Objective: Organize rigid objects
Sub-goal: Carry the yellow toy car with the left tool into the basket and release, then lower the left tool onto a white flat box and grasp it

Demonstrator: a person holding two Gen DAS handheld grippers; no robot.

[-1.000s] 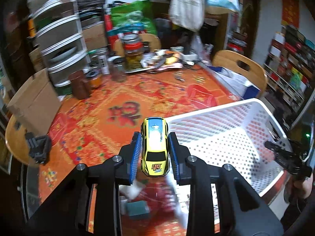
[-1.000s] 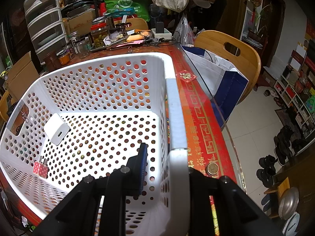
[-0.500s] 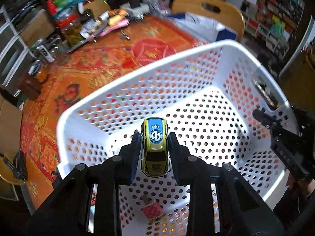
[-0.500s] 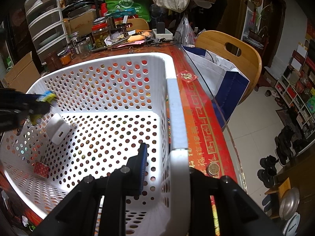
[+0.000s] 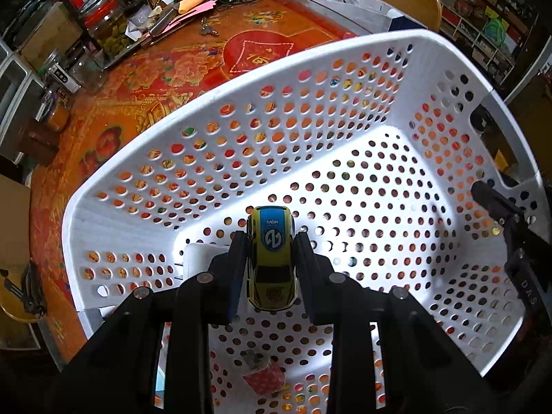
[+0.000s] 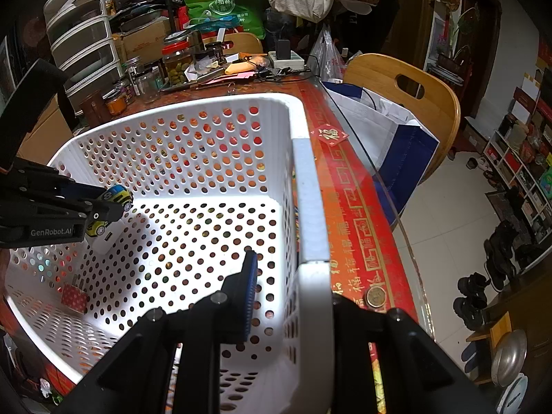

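A yellow toy car with a blue roof [image 5: 272,258] sits nose-down between the pads of my left gripper [image 5: 271,238], which is shut on it. Car and gripper hang inside the white perforated basket [image 5: 214,96], just above the floor at its left end. In the right wrist view the car [image 6: 115,200] shows at the left, held by the left gripper [image 6: 107,207]. My right gripper [image 6: 293,276] is shut on the basket's right wall [image 6: 305,179], one blue pad inside, the other finger hidden outside. It also shows as a dark right gripper [image 5: 500,214] at the basket's far end.
A white charger block [image 6: 107,243] and a small red dotted item [image 6: 74,296] lie on the basket floor. The basket stands on a red-orange tablecloth [image 5: 179,65]. Jars [image 5: 107,27] and clutter fill the far side. A wooden chair [image 6: 407,82] with a bag and a coin [image 6: 376,298] are at the right.
My left gripper carried the toy car from above the tablecloth over the rim and down into the basket, tipping more steeply downward. The right gripper kept still on the wall.
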